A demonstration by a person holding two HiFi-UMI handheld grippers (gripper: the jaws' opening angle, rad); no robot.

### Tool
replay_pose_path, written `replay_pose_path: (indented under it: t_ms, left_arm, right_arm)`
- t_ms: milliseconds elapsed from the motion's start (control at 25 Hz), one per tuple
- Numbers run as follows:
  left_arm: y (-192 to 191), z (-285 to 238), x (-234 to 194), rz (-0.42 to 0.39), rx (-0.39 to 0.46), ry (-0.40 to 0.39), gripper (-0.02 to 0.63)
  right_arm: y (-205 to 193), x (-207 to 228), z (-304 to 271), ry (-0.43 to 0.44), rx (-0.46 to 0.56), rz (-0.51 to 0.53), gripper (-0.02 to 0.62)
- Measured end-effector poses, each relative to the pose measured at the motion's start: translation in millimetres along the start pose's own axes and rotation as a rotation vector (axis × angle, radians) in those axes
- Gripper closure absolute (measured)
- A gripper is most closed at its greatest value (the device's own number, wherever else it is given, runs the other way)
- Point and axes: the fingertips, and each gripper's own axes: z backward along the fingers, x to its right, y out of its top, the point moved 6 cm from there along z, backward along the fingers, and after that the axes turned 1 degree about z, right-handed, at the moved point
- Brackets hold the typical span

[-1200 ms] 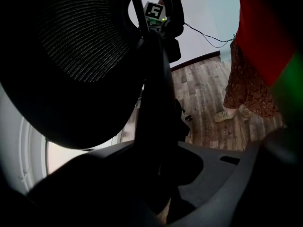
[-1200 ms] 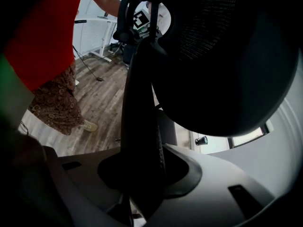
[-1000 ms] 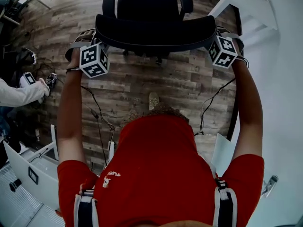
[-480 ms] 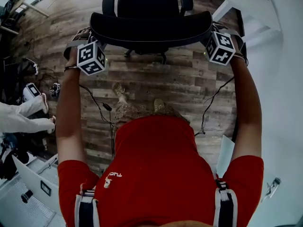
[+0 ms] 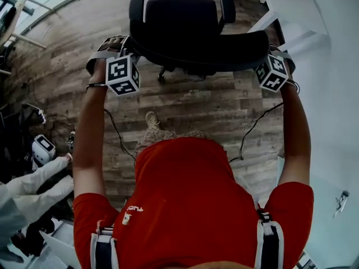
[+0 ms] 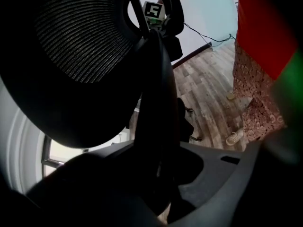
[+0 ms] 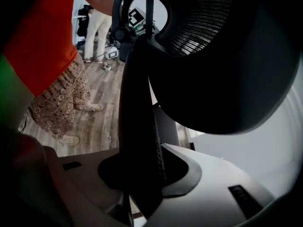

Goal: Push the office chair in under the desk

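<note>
The black office chair (image 5: 185, 21) stands on the wood floor at the top of the head view, its seat facing away from me. My left gripper (image 5: 130, 49) is shut on the left end of the curved backrest (image 5: 207, 43), and my right gripper (image 5: 268, 54) is shut on its right end. In the left gripper view the backrest's dark frame edge (image 6: 154, 103) runs between the jaws, with the mesh (image 6: 80, 37) above. The right gripper view shows the same frame edge (image 7: 139, 126) clamped between its jaws. A white desk (image 5: 283, 4) stands at the top right, beside the chair.
A white wall runs down the right side. Another person in white sleeves (image 5: 33, 178) is at the lower left, next to equipment on the floor. Cables (image 5: 115, 133) trail from both grippers across the floor. My shoe (image 5: 151, 119) is behind the chair.
The chair and both grippers have moved forward and to the right, closer to the white desk. The person at the left has slid lower in the view.
</note>
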Motion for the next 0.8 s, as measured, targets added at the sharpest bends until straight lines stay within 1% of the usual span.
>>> replay_pose_path:
  t_ms: [160,360,480,640,800]
  left_arm:
    - [-36.4,-21.7,-27.7,-0.056,0.048,-0.033,0.485]
    - [-70.8,-46.0,-62.3,-0.128,0.098,-0.058,0.486]
    - [-89.8,-60.9,-78.3,-0.157,0.119,-0.074,0.486]
    - [-106.0,-85.9,-106.2,-0.189,0.142,-0.093,0.486]
    - [-117.1,-112.7,-137.9,-0.228,0.18,-0.104,0.486]
  right_arm:
    - [26.7,6.5,-15.0,-0.015,-0.044,-0.075,0.459]
    - [53.8,16.5,-28.9,-0.044,-0.102,-0.157,0.459]
    - [71.6,19.5,-38.6,-0.032,-0.128,-0.193,0.46]
    - [88.6,36.6,-51.0,-0.05,-0.148,-0.241,0.46]
    - [94.7,55.3,-64.4,-0.06,-0.186,-0.292,0.46]
